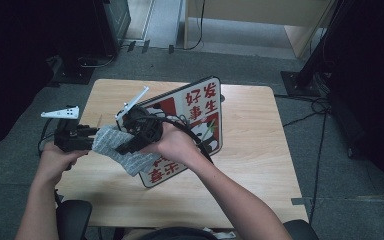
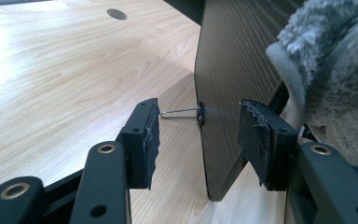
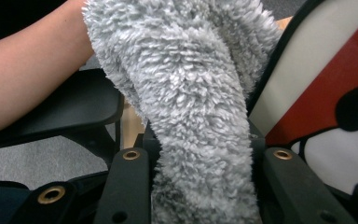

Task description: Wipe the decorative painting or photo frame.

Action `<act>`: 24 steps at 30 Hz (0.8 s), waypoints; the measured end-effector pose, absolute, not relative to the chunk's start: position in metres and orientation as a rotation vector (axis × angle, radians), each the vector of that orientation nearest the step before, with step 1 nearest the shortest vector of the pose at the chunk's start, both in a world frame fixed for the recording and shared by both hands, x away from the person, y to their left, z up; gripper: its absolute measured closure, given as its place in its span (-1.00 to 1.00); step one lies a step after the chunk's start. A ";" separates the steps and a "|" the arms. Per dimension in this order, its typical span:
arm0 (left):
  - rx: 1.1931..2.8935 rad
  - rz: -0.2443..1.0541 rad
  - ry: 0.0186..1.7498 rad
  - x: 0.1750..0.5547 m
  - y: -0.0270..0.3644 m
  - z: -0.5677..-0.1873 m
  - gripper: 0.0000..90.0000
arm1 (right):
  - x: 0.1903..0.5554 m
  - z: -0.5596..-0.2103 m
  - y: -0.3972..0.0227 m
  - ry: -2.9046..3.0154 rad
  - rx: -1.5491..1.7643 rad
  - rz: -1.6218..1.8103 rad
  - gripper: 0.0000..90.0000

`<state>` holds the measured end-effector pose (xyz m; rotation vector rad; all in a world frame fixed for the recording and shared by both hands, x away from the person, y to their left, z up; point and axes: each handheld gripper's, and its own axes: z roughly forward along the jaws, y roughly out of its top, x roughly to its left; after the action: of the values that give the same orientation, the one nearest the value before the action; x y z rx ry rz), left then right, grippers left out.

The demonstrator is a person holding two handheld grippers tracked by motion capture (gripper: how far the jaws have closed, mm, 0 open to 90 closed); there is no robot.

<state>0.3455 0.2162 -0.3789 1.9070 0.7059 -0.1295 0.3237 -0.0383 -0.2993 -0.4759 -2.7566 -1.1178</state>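
A fluffy grey cloth (image 3: 200,116) against a white board (image 1: 195,125) with red characters and a black rim.

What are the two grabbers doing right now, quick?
Left gripper: jaws open on either side of the sign board, the pads not touching it.
Right gripper: shut on the fluffy grey cloth.

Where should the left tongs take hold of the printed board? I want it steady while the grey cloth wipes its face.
Grip the board by its thin near edge, coming from the left with one jaw on the dark back and one on the printed face. The left tongs already straddle that edge, open. Stay clear of the wire clip.
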 end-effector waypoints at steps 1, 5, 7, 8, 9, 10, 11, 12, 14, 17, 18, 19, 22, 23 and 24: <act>1.908 -0.128 0.705 0.345 0.216 -0.379 0.08 | 0.324 -0.300 -0.039 -2.759 -0.473 -1.118 0.47; 1.906 -0.127 0.708 0.345 0.217 -0.379 0.08 | 0.323 -0.304 -0.040 -2.746 -0.493 -1.104 0.47; 1.909 -0.126 0.712 0.345 0.217 -0.379 0.08 | 0.322 -0.306 -0.041 -2.745 -0.495 -1.103 0.47; 1.910 -0.127 0.712 0.345 0.217 -0.379 0.08 | 0.322 -0.308 -0.041 -2.744 -0.496 -1.097 0.47; 1.910 -0.127 0.712 0.345 0.216 -0.379 0.08 | 0.322 -0.309 -0.041 -2.743 -0.502 -1.093 0.47; 1.910 -0.126 0.711 0.345 0.216 -0.379 0.08 | 0.322 -0.310 -0.041 -2.747 -0.499 -1.088 0.47; 1.909 -0.126 0.711 0.345 0.216 -0.379 0.08 | 0.321 -0.311 -0.041 -2.745 -0.498 -1.088 0.47; 1.909 -0.125 0.710 0.345 0.216 -0.379 0.08 | 0.321 -0.311 -0.042 -2.746 -0.497 -1.088 0.47; 1.908 -0.122 0.709 0.345 0.217 -0.379 0.08 | 0.320 -0.313 -0.043 -2.742 -0.500 -1.090 0.47; 1.908 -0.120 0.705 0.345 0.218 -0.379 0.08 | 0.319 -0.317 -0.044 -2.739 -0.506 -1.086 0.47; 1.907 -0.120 0.706 0.345 0.218 -0.379 0.09 | 0.319 -0.318 -0.045 -2.736 -0.509 -1.085 0.47; 1.907 -0.122 0.706 0.345 0.218 -0.379 0.09 | 0.319 -0.319 -0.045 -2.736 -0.505 -1.086 0.47; 1.905 -0.121 0.704 0.345 0.217 -0.379 0.09 | 0.318 -0.322 -0.046 -2.732 -0.511 -1.076 0.48; 1.904 -0.122 0.705 0.344 0.217 -0.379 0.09 | 0.318 -0.323 -0.047 -2.731 -0.516 -1.071 0.48; 1.904 -0.122 0.705 0.344 0.217 -0.378 0.09 | 0.318 -0.324 -0.047 -2.733 -0.514 -1.075 0.48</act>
<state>0.3443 0.2175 -0.3785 1.9038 0.7048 -0.1215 0.3180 -0.0470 -0.3238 -0.5135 -2.7327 -1.0752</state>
